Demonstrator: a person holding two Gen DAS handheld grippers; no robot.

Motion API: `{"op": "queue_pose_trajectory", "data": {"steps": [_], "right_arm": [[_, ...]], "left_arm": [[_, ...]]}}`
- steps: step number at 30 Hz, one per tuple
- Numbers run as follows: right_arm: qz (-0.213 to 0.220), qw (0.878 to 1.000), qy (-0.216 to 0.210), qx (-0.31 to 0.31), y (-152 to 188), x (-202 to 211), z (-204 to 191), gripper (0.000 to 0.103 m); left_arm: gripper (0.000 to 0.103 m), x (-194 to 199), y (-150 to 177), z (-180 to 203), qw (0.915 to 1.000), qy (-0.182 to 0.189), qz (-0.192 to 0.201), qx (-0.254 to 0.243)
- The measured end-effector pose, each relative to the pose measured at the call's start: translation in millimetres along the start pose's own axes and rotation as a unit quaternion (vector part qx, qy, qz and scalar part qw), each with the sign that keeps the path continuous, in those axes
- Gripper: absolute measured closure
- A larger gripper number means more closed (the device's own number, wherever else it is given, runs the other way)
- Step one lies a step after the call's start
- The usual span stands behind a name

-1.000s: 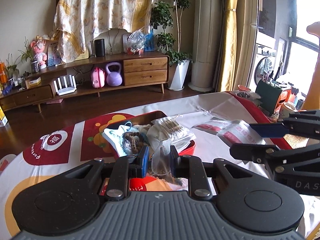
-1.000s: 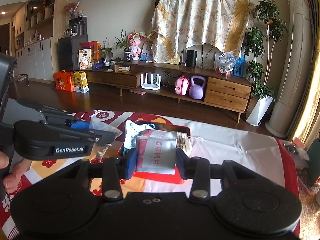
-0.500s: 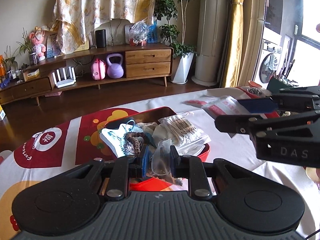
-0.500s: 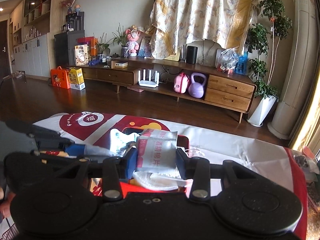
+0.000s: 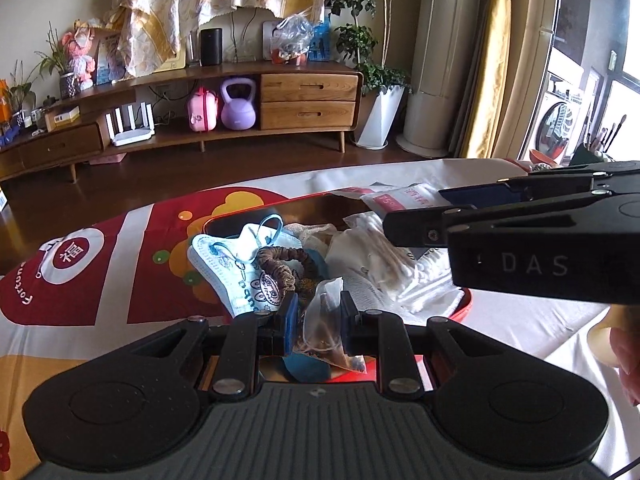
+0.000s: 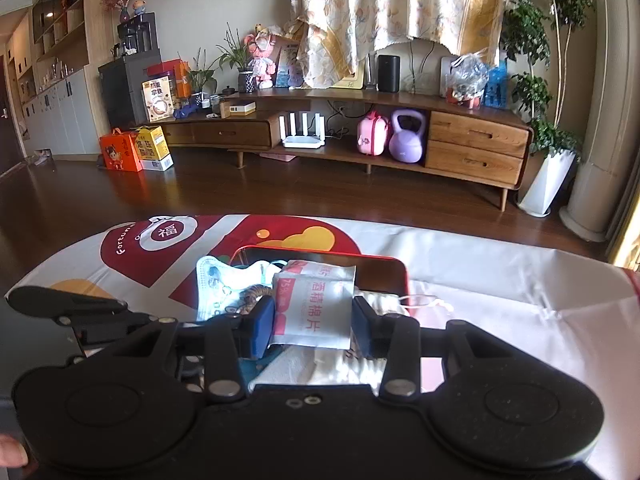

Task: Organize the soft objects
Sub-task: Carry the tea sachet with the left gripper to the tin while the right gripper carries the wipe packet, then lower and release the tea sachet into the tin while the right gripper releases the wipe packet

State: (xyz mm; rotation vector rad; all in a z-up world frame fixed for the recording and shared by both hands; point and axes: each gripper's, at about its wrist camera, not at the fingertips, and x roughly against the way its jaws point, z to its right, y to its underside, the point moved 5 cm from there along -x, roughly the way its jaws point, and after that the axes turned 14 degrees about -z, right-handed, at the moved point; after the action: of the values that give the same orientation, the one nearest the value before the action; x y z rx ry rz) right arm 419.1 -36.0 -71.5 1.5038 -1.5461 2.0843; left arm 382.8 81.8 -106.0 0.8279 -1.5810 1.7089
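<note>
A red tray (image 5: 464, 304) (image 6: 402, 276) on the table holds a blue face mask (image 5: 236, 268) (image 6: 216, 288), a brown hair scrunchie (image 5: 280, 264), a pack of cotton swabs (image 5: 384, 264) and other soft items. My left gripper (image 5: 318, 316) is shut on a small clear plastic bag (image 5: 324, 320) with brown contents, just above the tray's near side. My right gripper (image 6: 314, 316) is shut on a white and pink alcohol pad packet (image 6: 316, 304) (image 5: 404, 198), held over the tray. It reaches in from the right in the left wrist view.
The table wears a white cloth with red and orange prints (image 5: 80, 280) (image 6: 500, 280). Beyond it lie dark wood floor and a long wooden cabinet (image 6: 400, 132). A hand (image 5: 628, 360) shows at the right edge, a fingertip (image 6: 10, 452) at the lower left.
Both grippers have come forward and down over the red tray, which now looks closer. Each keeps its hold on its packet. The right gripper has swung in from the right.
</note>
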Motion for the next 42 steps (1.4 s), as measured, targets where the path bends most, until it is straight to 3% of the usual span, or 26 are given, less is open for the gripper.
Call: {"op": "queue_pose_trajectory", "data": {"steps": [10,21,26,32,36,37,40,42], "right_arm": [[-0.023,1.0,-0.009,-0.013,-6,-42,1,0.061],[-0.035,0.999,-0.01,-0.013,-2,-58,2,0.059],[-0.035,0.999,-0.005,-0.01,-1,-59,1,0.047],[-0.029,1.0,-0.004,-0.009,-2,-52,0,0.044],[-0.024,1.0,-0.005,-0.011,-2,-45,0,0.043],[-0.023,1.0,-0.006,-0.013,-2,-42,-1,0.042],[-0.019,1.0,-0.006,-0.016,0,-35,-1,0.04],[-0.018,1.0,-0.007,-0.019,1,-30,1,0.04]], "left_arm": [[0.082,-30,-1,-8,0.9998,0.003,-0.018,0.009],[0.082,-50,7,-10,0.9992,0.014,-0.035,0.014],[0.082,-53,7,-9,0.9992,0.014,-0.038,0.007],[0.081,-50,6,-9,0.9987,0.021,-0.042,0.018],[0.069,-45,8,-8,0.9985,0.024,-0.044,0.021],[0.058,-44,8,-7,0.9986,0.023,-0.045,0.018],[0.039,-37,9,-4,0.9993,0.019,-0.03,0.014],[0.037,-33,9,-4,0.9993,0.019,-0.028,0.015]]}}
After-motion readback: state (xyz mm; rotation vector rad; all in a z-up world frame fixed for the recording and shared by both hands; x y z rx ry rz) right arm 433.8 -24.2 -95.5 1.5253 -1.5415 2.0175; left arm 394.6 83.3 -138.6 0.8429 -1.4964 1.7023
